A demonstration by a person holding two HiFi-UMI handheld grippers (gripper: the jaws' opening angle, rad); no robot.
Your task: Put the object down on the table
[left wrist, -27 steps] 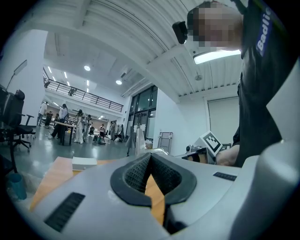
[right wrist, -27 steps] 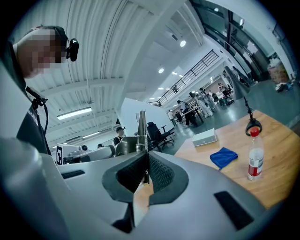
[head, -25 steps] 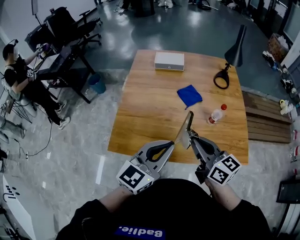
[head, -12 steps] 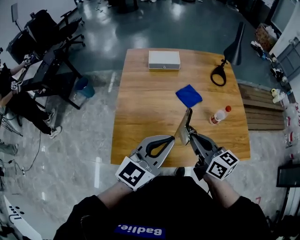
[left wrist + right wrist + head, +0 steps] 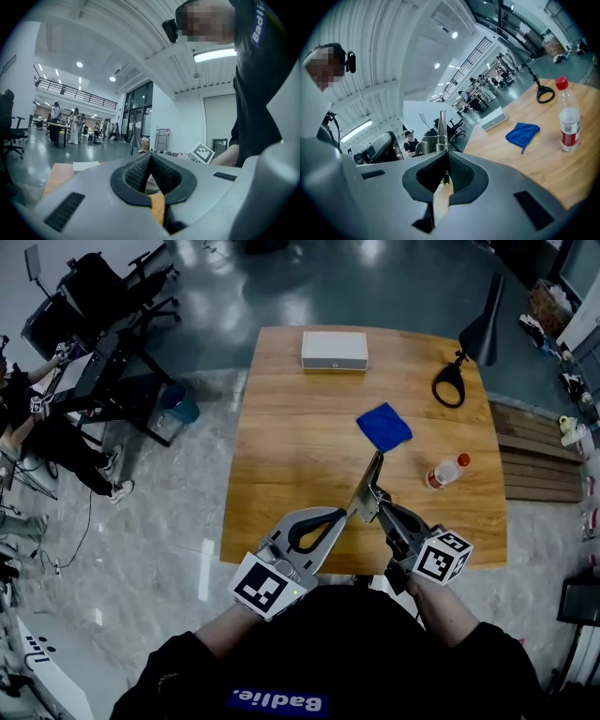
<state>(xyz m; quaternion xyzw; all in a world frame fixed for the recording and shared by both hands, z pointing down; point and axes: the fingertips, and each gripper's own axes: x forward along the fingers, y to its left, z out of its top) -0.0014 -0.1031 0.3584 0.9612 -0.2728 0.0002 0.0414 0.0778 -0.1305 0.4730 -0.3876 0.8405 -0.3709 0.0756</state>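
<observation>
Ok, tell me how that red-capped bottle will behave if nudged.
The bottle stands upright, tall and narrow, so a nudge near its top would probably tip it. Once down, its round body would likely roll on the smooth table. It looks like clear plastic, so probably light.

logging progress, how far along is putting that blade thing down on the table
Done: the metal blade is gripped and sits over the near edge of the table. In hand: the right tongs are shut on its wooden handle; the left tongs are shut, empty. Left: lower it onto the wood and release.
</observation>
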